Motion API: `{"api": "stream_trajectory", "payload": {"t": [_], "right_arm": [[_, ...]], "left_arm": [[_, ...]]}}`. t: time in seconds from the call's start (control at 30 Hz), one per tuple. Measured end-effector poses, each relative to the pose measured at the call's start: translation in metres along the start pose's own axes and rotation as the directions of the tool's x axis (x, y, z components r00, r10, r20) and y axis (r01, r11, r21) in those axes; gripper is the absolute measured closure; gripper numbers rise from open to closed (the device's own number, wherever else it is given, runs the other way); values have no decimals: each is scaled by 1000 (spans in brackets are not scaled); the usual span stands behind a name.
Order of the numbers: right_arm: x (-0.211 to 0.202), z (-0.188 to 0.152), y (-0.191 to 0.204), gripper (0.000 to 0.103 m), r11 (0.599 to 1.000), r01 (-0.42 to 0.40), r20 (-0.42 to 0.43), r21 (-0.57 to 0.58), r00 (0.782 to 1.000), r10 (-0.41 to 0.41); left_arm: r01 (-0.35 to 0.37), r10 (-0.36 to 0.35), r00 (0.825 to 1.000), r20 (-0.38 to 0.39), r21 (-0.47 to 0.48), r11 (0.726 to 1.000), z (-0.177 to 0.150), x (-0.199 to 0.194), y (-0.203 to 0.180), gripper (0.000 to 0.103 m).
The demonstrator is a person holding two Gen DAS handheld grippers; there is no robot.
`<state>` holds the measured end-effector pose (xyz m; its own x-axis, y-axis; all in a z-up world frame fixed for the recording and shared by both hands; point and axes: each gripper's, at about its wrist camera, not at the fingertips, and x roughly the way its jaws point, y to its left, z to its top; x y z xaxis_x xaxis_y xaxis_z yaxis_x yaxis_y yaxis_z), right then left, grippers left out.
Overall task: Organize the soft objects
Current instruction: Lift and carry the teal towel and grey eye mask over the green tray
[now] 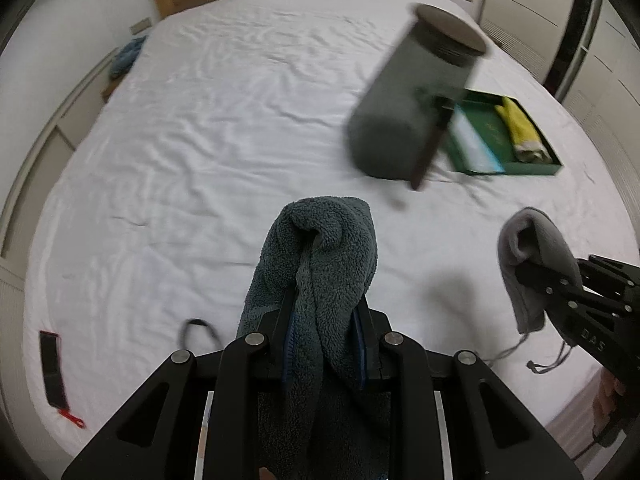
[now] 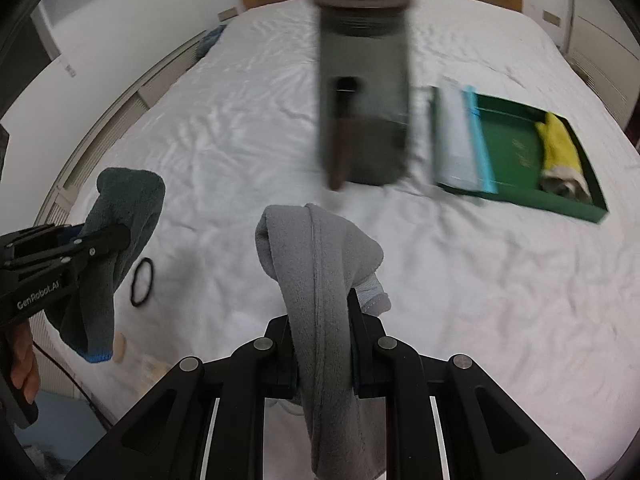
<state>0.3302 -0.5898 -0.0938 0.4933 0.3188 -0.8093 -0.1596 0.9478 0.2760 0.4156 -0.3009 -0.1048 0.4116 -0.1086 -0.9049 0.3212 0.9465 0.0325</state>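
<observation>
A fluffy dark teal cloth (image 1: 320,248) hangs folded over the closed fingers of my left gripper (image 1: 322,304), which is shut on it above the white bed (image 1: 200,140). My right gripper (image 2: 322,312) is shut on a smooth grey fleece cloth (image 2: 320,256) that drapes over its fingers. Each gripper shows in the other's view: the right gripper (image 1: 526,272) with the grey cloth (image 1: 520,240) at the right edge, the left gripper (image 2: 116,236) with the teal cloth (image 2: 124,208) at the left. A green open box (image 2: 516,148) lies ahead on the bed.
The green box (image 1: 492,128) holds a yellow rolled item (image 2: 558,148) and a white and blue folded item (image 2: 460,140). A dark grey lidded cylinder (image 2: 364,92) stands left of it. A black hair tie (image 2: 143,282) and a black strap (image 1: 54,372) lie on the sheet.
</observation>
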Motion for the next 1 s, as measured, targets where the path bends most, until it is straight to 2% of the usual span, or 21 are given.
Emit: {"api": "stream_trajectory", "payload": {"t": [0.13, 0.27, 0.53, 0.8, 1.0], "right_arm": [[-21, -6, -35, 87, 1000, -13, -4, 17, 1000, 13], [-39, -13, -57, 87, 998, -43, 14, 35, 999, 42], [-35, -4, -64, 87, 997, -74, 44, 27, 996, 73], [-51, 1, -87, 87, 999, -32, 49, 14, 998, 31], [-76, 1, -132, 87, 996, 52, 55, 66, 997, -56]], "left_arm": [[40, -40, 999, -19, 16, 999, 0, 1, -49, 83], [65, -64, 998, -25, 7, 998, 2, 1, -79, 83], [59, -58, 998, -16, 16, 998, 3, -3, -97, 83], [149, -149, 989, -4, 32, 988, 10, -9, -142, 83], [237, -238, 971, -6, 92, 967, 22, -9, -196, 83]]}}
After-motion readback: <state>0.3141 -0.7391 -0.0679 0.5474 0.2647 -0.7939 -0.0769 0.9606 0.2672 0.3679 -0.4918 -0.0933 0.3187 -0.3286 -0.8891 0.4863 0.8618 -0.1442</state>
